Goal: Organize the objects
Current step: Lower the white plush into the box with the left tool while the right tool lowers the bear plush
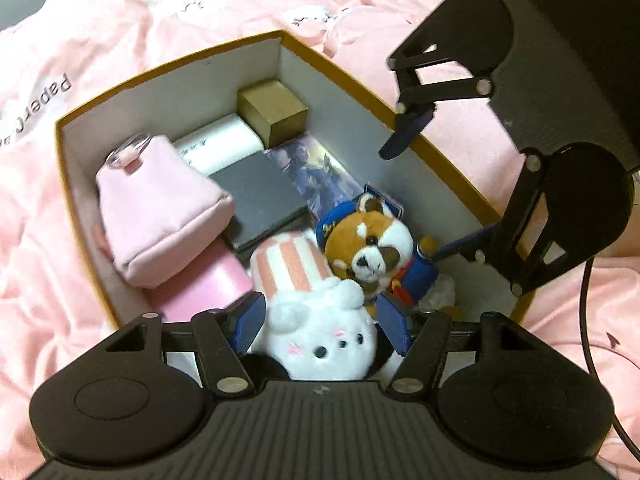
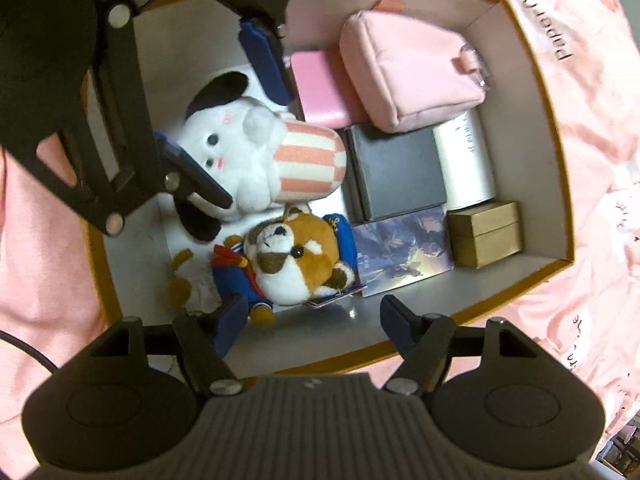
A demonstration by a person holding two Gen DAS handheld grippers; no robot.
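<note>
Plush toys and small boxes are gathered inside an orange-rimmed cardboard box (image 1: 362, 92) with pale inner walls, which is set on a bed covered by a rumpled pink quilt (image 1: 132, 28) printed with dark lettering. A white plush (image 1: 320, 340) with a pink-striped cap (image 1: 290, 262) is laid at the near end, touching a brown-and-white plush dog (image 1: 370, 250) in blue clothes. A pink pouch (image 1: 160, 216) is propped on a pink case (image 1: 204, 288); beside them are seen a grey box (image 1: 256, 196), a white packet (image 1: 224, 142), a tan cube (image 1: 274, 110) in the far corner and a picture card (image 1: 316, 172).

The left gripper (image 1: 322, 326) is held spread on either side of the white plush, its blue pads apparently clear of the fur, though contact cannot be ruled out from this angle. The right gripper (image 2: 310, 326) is hung released above the dog, nothing between its fingers. Dark furniture, possibly, is glimpsed beyond the quilt's far edge.
</note>
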